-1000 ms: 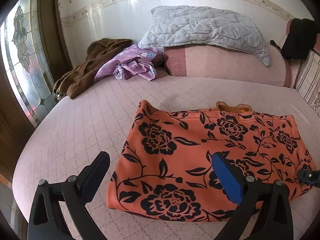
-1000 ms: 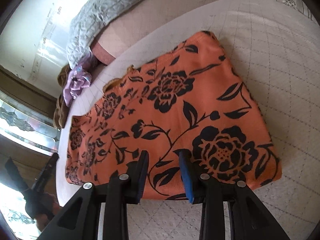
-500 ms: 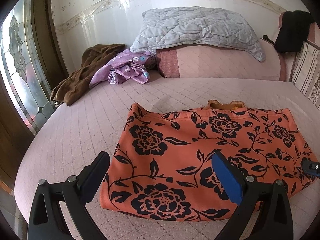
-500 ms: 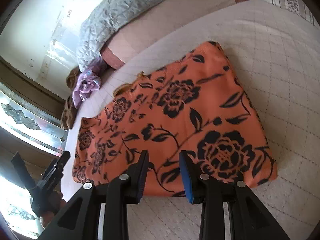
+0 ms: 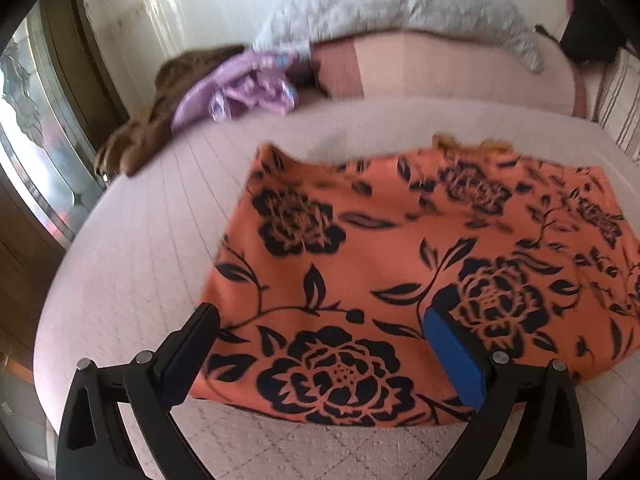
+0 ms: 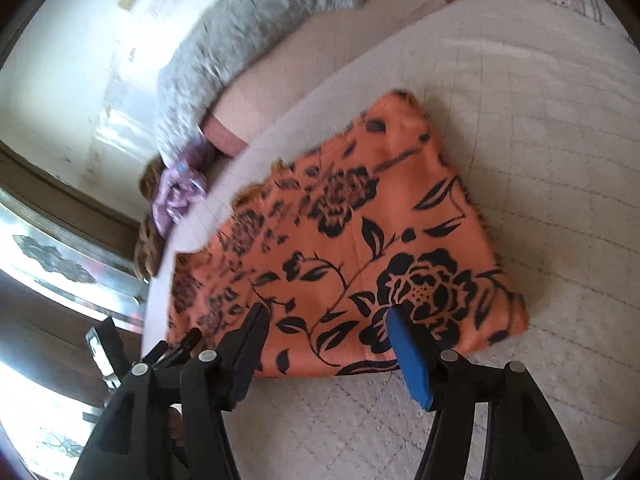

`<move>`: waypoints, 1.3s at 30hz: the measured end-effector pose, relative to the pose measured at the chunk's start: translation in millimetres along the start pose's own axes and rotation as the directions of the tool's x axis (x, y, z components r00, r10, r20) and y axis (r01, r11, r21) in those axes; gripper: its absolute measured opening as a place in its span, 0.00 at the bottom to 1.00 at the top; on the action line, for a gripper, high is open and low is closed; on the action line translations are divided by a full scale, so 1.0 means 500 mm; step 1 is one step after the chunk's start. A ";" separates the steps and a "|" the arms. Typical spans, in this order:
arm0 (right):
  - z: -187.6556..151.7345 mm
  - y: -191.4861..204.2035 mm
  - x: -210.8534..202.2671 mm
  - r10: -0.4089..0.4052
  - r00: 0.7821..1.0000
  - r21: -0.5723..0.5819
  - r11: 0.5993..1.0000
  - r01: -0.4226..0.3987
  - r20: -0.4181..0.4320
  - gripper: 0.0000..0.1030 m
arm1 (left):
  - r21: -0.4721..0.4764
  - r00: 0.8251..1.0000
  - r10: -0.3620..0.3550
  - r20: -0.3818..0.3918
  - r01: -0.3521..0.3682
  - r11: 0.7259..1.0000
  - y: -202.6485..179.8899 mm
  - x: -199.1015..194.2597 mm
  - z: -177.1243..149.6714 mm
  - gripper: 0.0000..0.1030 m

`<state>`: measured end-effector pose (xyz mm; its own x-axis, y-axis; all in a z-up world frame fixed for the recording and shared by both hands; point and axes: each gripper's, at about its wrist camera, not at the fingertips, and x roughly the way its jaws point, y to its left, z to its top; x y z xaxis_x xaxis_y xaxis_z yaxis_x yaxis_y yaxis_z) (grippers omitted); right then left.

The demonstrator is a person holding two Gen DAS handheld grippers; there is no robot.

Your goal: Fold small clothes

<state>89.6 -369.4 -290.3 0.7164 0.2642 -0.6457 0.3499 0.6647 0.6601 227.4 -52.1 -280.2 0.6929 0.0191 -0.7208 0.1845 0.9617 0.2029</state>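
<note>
An orange cloth with black flowers (image 5: 400, 264) lies folded flat on the pale pink bed (image 5: 132, 264). It also shows in the right wrist view (image 6: 360, 252). My left gripper (image 5: 320, 332) is open and empty, hovering over the cloth's near left edge. My right gripper (image 6: 326, 328) is open and empty, just above the cloth's near edge, right of the left one. The left gripper's black fingers (image 6: 176, 350) show at the cloth's left corner in the right wrist view.
A grey quilted pillow (image 5: 392, 4) leans on a pink bolster (image 5: 460, 68) at the head of the bed. A purple garment (image 5: 244, 88) and a brown one (image 5: 152, 128) lie at the far left. A stained-glass door (image 5: 28, 136) stands left. A black garment (image 5: 588, 24) hangs far right.
Both grippers have moved closer to the cloth's near edge. The right gripper's jaws have opened much wider. The cloth has not moved.
</note>
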 end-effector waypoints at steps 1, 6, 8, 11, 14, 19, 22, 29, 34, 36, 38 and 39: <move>-0.001 0.000 -0.009 0.010 1.000 -0.003 1.000 -0.010 0.008 0.63 | -0.009 1.000 -0.009 0.017 0.009 1.000 0.005 -0.012 0.000 0.99; -0.011 -0.018 -0.063 0.043 0.996 0.030 0.999 -0.045 0.084 0.59 | -0.049 1.000 -0.004 0.023 0.005 0.999 0.027 -0.027 0.001 0.99; -0.008 -0.032 -0.074 0.007 0.994 0.045 0.999 -0.012 0.106 0.43 | -0.059 1.000 0.031 -0.006 -0.031 0.998 0.039 -0.013 -0.001 0.99; 0.000 -0.060 -0.050 -0.062 0.997 0.087 0.995 0.057 0.047 0.40 | -0.057 0.992 0.071 -0.103 -0.078 0.995 0.051 0.041 -0.013 0.99; -0.002 -0.105 0.004 -0.151 0.986 0.157 0.975 0.160 -0.067 0.35 | -0.061 0.988 0.069 -0.135 -0.078 0.995 0.049 0.061 -0.018 0.99; 0.001 -0.084 -0.013 -0.061 0.998 0.131 0.989 0.064 -0.031 0.39 | -0.073 0.999 -0.032 -0.023 0.030 0.997 0.043 -0.006 -0.008 0.99; -0.008 -0.055 -0.030 0.020 1.000 0.088 0.996 -0.018 -0.018 0.61 | -0.071 0.997 -0.061 0.048 0.064 0.995 0.041 -0.052 -0.001 0.99; -0.042 -0.007 -0.006 0.086 0.994 0.034 0.996 -0.084 -0.063 0.62 | -0.094 0.992 -0.068 0.104 0.077 0.993 0.057 -0.081 0.014 0.99; -0.066 -0.012 0.024 0.102 0.991 0.114 0.989 -0.091 -0.091 0.62 | -0.108 0.992 -0.069 0.107 0.081 0.991 0.074 -0.077 0.017 0.99; -0.070 -0.015 0.031 0.104 0.990 0.135 0.987 -0.092 -0.091 0.62 | -0.109 0.992 -0.070 0.109 0.082 0.991 0.077 -0.077 0.018 0.99; -0.070 -0.014 0.032 0.091 0.992 0.140 0.987 -0.078 -0.087 0.62 | -0.113 0.992 -0.068 0.107 0.080 0.990 0.082 -0.074 0.019 0.99; -0.070 -0.014 0.035 0.087 0.993 0.145 0.987 -0.074 -0.085 0.62 | -0.117 0.992 -0.071 0.106 0.083 0.990 0.085 -0.072 0.020 0.99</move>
<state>78.4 -345.1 -319.6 0.6899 0.3799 -0.6162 0.3797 0.5348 0.7549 217.1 -14.5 -239.0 0.7479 -0.0777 -0.6592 0.1583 0.9854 0.0634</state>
